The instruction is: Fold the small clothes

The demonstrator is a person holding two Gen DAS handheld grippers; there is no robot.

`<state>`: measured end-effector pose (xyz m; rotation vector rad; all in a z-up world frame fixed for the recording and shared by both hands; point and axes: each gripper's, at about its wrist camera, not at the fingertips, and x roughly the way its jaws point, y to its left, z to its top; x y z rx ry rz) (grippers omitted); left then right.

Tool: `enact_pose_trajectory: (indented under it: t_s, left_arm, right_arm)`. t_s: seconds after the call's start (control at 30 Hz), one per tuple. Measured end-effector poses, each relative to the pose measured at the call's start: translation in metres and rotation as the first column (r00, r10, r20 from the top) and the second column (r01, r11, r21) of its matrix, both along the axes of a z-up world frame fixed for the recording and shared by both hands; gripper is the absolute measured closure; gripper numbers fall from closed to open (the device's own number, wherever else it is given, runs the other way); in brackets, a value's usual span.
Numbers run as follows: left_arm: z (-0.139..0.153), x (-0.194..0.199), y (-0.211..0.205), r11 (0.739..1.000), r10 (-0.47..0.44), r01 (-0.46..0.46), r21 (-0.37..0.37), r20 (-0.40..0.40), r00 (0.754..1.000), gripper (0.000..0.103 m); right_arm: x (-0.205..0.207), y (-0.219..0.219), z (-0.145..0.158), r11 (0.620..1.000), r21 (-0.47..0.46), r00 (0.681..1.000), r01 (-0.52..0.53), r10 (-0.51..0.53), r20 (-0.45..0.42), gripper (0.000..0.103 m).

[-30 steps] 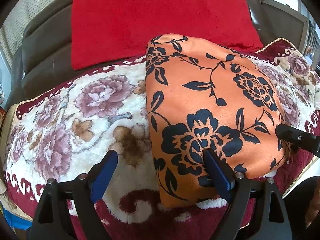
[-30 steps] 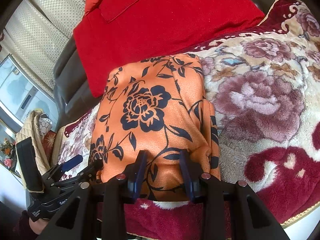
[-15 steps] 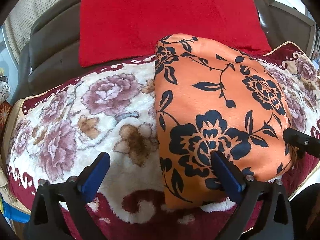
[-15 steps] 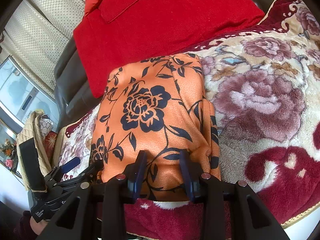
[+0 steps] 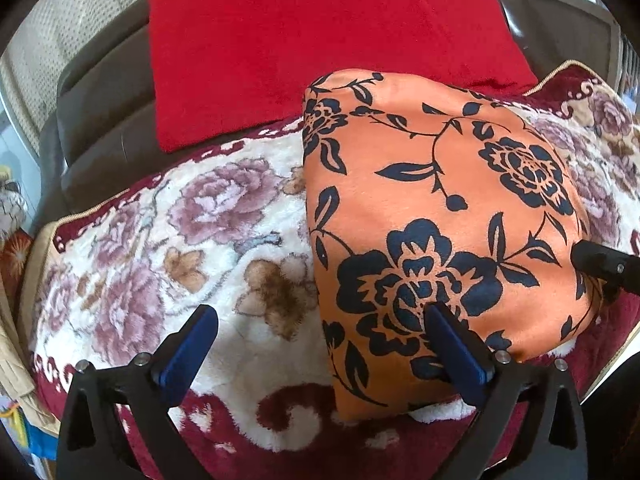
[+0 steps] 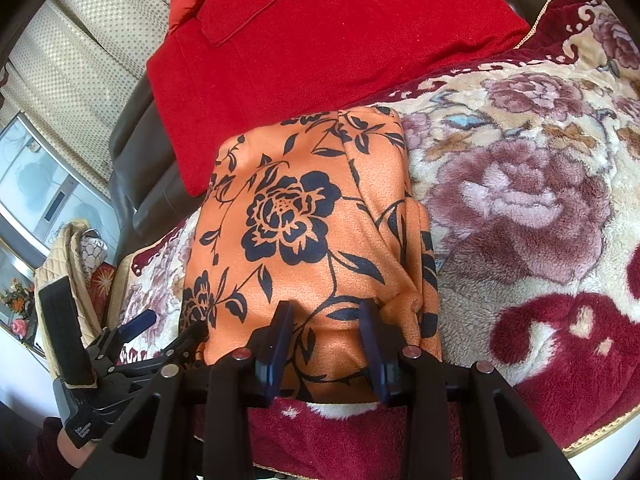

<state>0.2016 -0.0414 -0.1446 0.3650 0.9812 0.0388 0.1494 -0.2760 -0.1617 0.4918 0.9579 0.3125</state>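
A folded orange garment [image 5: 432, 216] with a black flower print lies on a floral fleece blanket [image 5: 168, 240]; it also shows in the right wrist view [image 6: 304, 220]. My left gripper [image 5: 320, 344] is open wide at the garment's near left corner, its right finger over the cloth and its left finger over the blanket. My right gripper [image 6: 326, 340] has its jaws partly closed around the garment's near edge, with a bulge of cloth between them. The right gripper's tip [image 5: 600, 264] shows at the garment's right edge in the left wrist view.
A red cloth [image 5: 328, 40] lies behind the garment on a dark leather sofa [image 5: 100, 104]. The blanket [image 6: 520, 200] spreads to the right. The left gripper [image 6: 120, 356] shows at lower left. Cream curtains [image 6: 72, 60] hang behind.
The left gripper has drawn back slightly and shifted left, so the garment sits further right in its view. The right gripper has not moved.
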Motion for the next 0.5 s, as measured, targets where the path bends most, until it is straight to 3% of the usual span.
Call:
enact_pose_trajectory:
  t_s: [0.13, 0.5]
  left_arm:
    - [0.0006, 0.0004, -0.0031, 0.999, -0.02, 0.02, 0.032, -0.002, 1.0, 0.0]
    - [0.0004, -0.0004, -0.0012, 1.0, -0.018, 0.018, 0.013, -0.007, 1.0, 0.0]
  right_arm:
    - [-0.0001, 0.0004, -0.0001, 1.0, 0.004, 1.0, 0.003, -0.003, 0.0, 0.064]
    - [-0.0009, 0.0001, -0.0014, 1.0, 0.005, 1.0, 0.004, -0.004, 0.001, 0.064]
